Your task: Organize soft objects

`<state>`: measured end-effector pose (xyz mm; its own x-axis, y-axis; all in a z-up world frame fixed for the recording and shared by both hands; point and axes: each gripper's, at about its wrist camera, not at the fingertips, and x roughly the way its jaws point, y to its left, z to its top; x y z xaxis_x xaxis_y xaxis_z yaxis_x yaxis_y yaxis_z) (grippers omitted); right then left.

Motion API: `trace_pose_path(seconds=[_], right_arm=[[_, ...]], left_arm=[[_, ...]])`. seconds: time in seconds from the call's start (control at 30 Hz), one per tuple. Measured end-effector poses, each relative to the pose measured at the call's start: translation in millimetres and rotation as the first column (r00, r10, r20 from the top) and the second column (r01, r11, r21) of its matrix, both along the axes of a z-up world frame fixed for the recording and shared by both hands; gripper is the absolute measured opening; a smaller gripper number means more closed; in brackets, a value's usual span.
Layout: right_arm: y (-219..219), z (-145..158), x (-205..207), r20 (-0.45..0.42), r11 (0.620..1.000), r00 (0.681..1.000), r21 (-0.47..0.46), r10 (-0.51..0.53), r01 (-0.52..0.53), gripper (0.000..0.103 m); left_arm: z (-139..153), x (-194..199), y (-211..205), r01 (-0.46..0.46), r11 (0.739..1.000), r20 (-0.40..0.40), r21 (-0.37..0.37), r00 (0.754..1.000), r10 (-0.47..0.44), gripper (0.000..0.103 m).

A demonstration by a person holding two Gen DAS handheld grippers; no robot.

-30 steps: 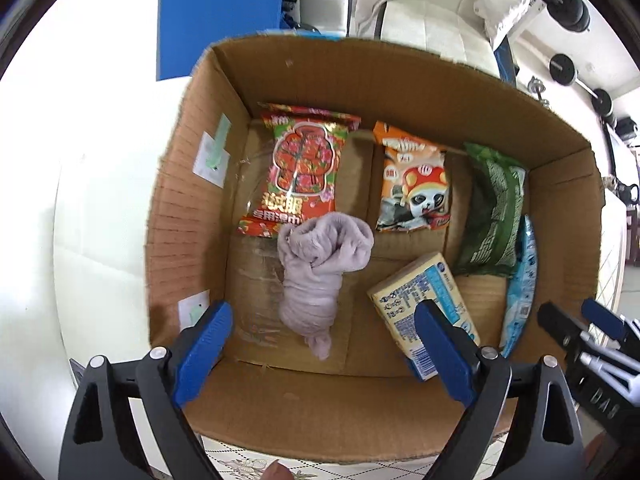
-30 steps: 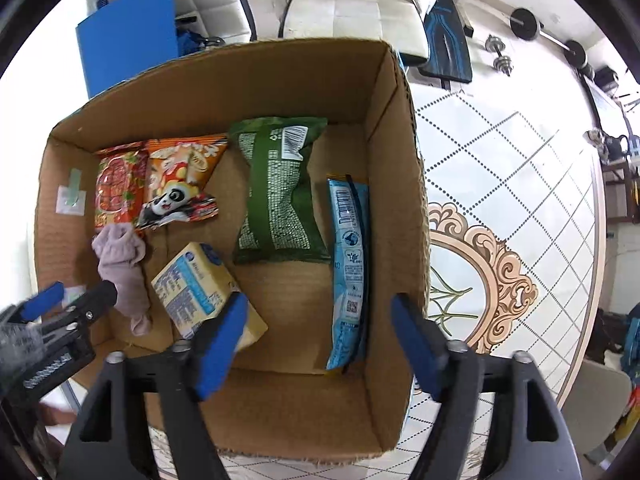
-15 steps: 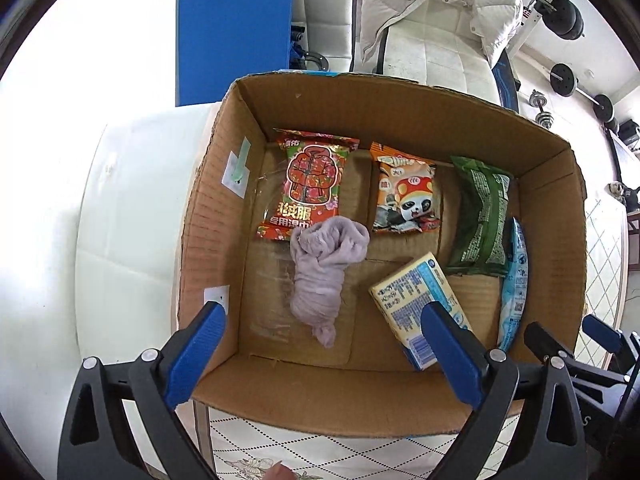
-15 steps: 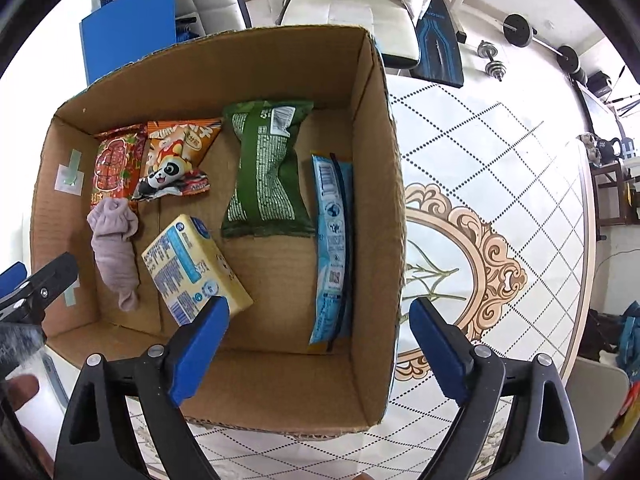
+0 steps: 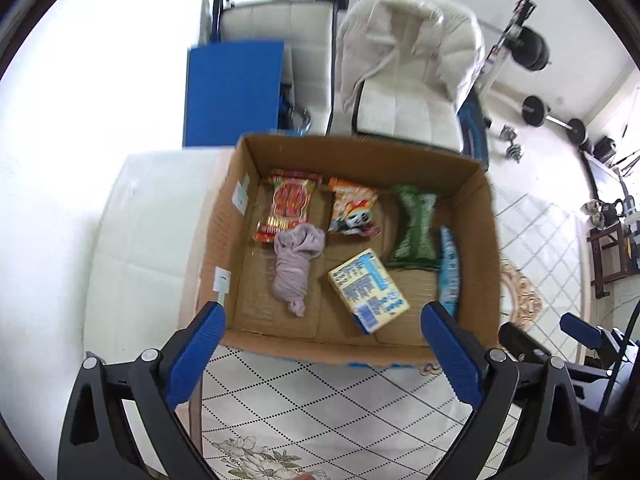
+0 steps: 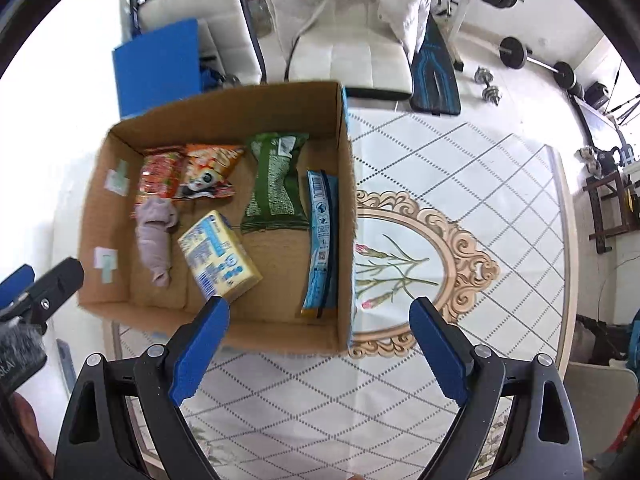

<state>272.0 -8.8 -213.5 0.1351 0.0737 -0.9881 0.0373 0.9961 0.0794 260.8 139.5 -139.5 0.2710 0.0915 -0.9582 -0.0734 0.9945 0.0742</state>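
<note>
left gripper point(image 5: 322, 314): jaws wide apart, holding nothing, above the near edge of the cardboard box point(image 5: 476, 216)
right gripper point(image 6: 319, 310): jaws wide apart, holding nothing, over the box's near right corner and the patterned cloth
cardboard box: open on top, standing on the worktop point(image 6: 480, 184), which wears a white cloth with a diamond grid and a gold floral medallion
rolled sock point(image 5: 296, 264): pale mauve, lying in the left part of the box floor, its far end touching the red snack packet point(image 5: 290, 206)
red snack packet: flat at the far left of the box
panda snack packet point(image 5: 352, 212): orange, just right of the red one (the two overlap a little in the right wrist view)
green packet point(image 5: 414, 230): right of the panda packet, lying lengthwise from far to near
blue packet point(image 5: 449, 272): long and narrow, against the right wall of the box, beside the green packet
yellow pack point(image 5: 368, 290): blue print on its top face, near the middle of the box, set at an angle, just right of the sock
blue board point(image 5: 232, 92): standing beyond the box on the far left
white jacket point(image 5: 404, 68): draped over a white chair beyond the box
barbells point(image 5: 556, 118): on the floor at the far right
</note>
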Motion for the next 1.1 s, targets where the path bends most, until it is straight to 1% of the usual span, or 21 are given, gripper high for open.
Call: trace_pose_path(seconds=[0.13, 0.27, 0.37, 0.47, 0.53, 0.57, 0.67, 0.73, 0.83, 1.1], right_arm=[[-9.6, 45.0, -27.7, 0.084, 1.000, 0.996, -0.001, -0.006, 0.006, 0.094], [-18.3, 88.1, -53.3, 0.154, 1.000, 0.988, -0.005, -0.016, 0.017, 0.094], [-23.4, 121.1, -76.3, 0.199, 1.000, 0.980, -0.001, -0.019, 0.020, 0.094], [-27.7, 149.0, -97.2, 0.238, 1.000, 0.971, 0.003, -0.021, 0.021, 0.094], [-29.3, 164.0, -108.7, 0.260, 1.000, 0.965, 0.003, -0.020, 0.020, 0.094], [-32.1, 173.7, -116.2, 0.274, 1.000, 0.962, 0.012, -0.025, 0.022, 0.094], [-35.5, 195.1, -133.3, 0.303, 1.000, 0.953, 0.016, -0.028, 0.024, 0.094], [-37.5, 205.9, -142.2, 0.319, 0.999, 0.947, 0.021, -0.033, 0.027, 0.094], [-40.0, 221.1, -154.9, 0.348, 0.999, 0.937, 0.005, -0.039, 0.040, 0.094], [-41.6, 230.9, -165.6, 0.353, 0.999, 0.935, -0.015, -0.039, 0.047, 0.094]], left_arm=[[33.7, -22.1, -13.1, 0.035, 0.999, 0.050, 0.020, 0.998, -0.036, 0.100], [65.8, -46.2, -21.7, 0.057, 0.998, 0.091, 0.013, 0.994, -0.058, 0.100], [90.9, -63.5, -26.9, 0.066, 0.997, 0.137, 0.044, 0.988, -0.071, 0.100], [115.0, -80.7, -30.3, 0.070, 0.997, 0.172, 0.028, 0.982, -0.074, 0.100], [124.8, -89.9, -31.9, 0.074, 0.997, 0.188, 0.020, 0.979, -0.077, 0.100], [130.9, -95.7, -33.6, 0.074, 0.997, 0.195, 0.033, 0.978, -0.079, 0.100], [144.2, -111.0, -36.3, 0.077, 0.997, 0.209, 0.028, 0.975, -0.081, 0.100], [151.1, -119.4, -38.5, 0.081, 0.996, 0.212, 0.026, 0.974, -0.085, 0.100], [160.9, -131.7, -40.2, 0.082, 0.996, 0.227, 0.029, 0.970, -0.086, 0.100], [174.0, -145.2, -43.1, 0.077, 0.996, 0.257, 0.038, 0.963, -0.084, 0.100]])
